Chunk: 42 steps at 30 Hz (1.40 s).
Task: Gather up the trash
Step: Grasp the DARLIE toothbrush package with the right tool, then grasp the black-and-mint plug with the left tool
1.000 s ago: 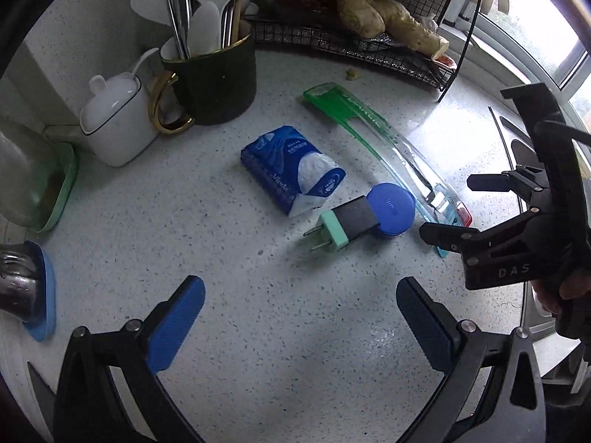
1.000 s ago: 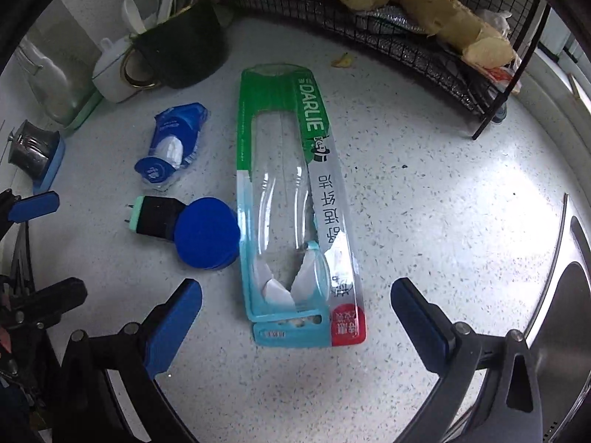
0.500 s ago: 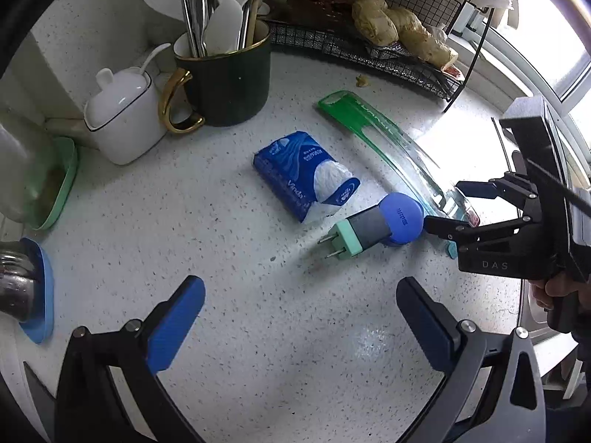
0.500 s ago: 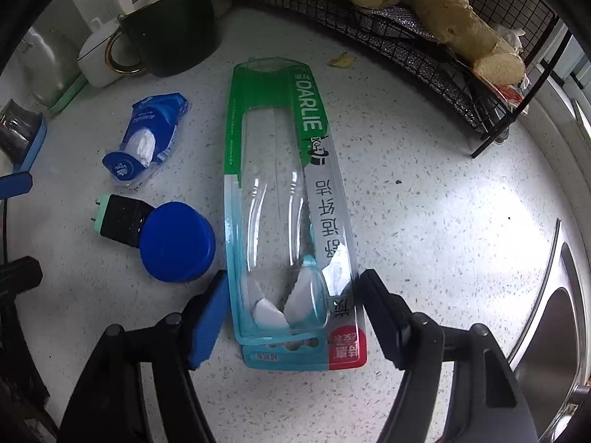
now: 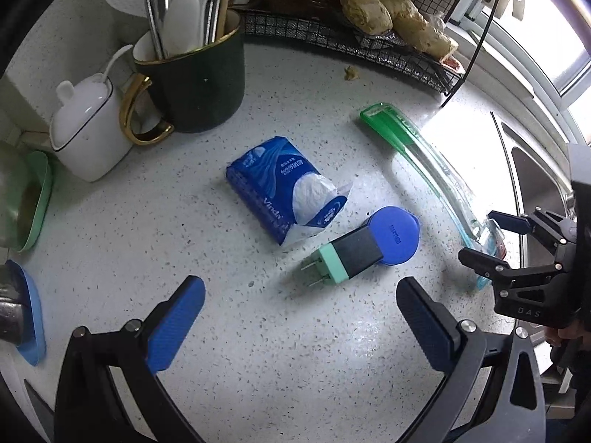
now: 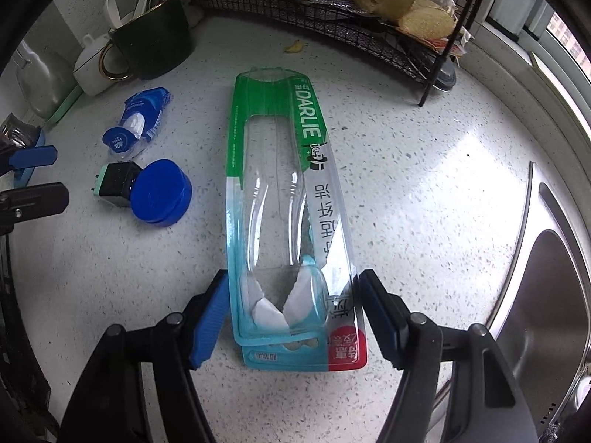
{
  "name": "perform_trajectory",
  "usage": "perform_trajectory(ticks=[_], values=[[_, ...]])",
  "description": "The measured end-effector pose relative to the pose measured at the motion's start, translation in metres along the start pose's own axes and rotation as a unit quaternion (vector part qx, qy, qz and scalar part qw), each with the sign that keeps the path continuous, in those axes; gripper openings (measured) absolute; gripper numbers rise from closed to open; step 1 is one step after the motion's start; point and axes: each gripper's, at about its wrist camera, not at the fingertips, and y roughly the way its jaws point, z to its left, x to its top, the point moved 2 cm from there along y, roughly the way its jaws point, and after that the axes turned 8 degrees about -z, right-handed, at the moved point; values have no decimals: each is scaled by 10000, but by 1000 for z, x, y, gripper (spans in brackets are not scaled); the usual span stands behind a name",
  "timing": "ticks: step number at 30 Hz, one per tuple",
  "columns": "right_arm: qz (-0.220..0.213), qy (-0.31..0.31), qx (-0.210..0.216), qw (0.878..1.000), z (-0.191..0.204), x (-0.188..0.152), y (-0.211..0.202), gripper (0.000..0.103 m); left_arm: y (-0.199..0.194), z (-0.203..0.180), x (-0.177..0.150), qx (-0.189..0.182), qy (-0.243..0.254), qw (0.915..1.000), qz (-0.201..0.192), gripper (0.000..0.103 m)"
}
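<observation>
An empty clear toothbrush blister pack (image 6: pixel 284 199) with green top and teal bottom lies flat on the white speckled counter; it also shows in the left wrist view (image 5: pixel 417 151). My right gripper (image 6: pixel 295 313) straddles its near end, both blue pads touching its edges, closed on it. A blue tissue packet (image 5: pixel 284 192) lies mid-counter, also in the right wrist view (image 6: pixel 138 125). A blue cap (image 5: pixel 393 236) rests against a black and green plug (image 5: pixel 343 258). My left gripper (image 5: pixel 299 317) is open and empty, just short of the plug.
A dark mug of utensils (image 5: pixel 195 85), a white lidded pot (image 5: pixel 86 133) and a wire rack with ginger (image 5: pixel 388 18) line the back. A steel sink (image 6: pixel 546 317) lies to the right. A small yellow scrap (image 5: pixel 350 73) lies by the rack.
My right gripper has moved forward and closed from wide open onto the sides of the blister pack. My left gripper has crept forward toward the plug and stayed open.
</observation>
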Motion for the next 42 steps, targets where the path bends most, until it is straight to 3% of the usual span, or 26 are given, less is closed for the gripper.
perform_trajectory(ticks=[5,9,15,28,42], values=[[27,101,-49,9999,-6,-5,-2,67,19,-7,3,-65,48,9998,180,103],[75,135,-68,9999,-6,-1,7,67,30,-5,9,-222,-364,9989,219,103],[153,159,-75,9997,-6,1,12,67,46,-1,9,-31,-508,9980,387,102],[184,136,-43,9997,-4,1,9,67,43,-4,13,-475,-579,9969,225,55],[5,267,28,9996,-7,-1,-8,67,18,-16,-5,-373,-184,9990,188,54]])
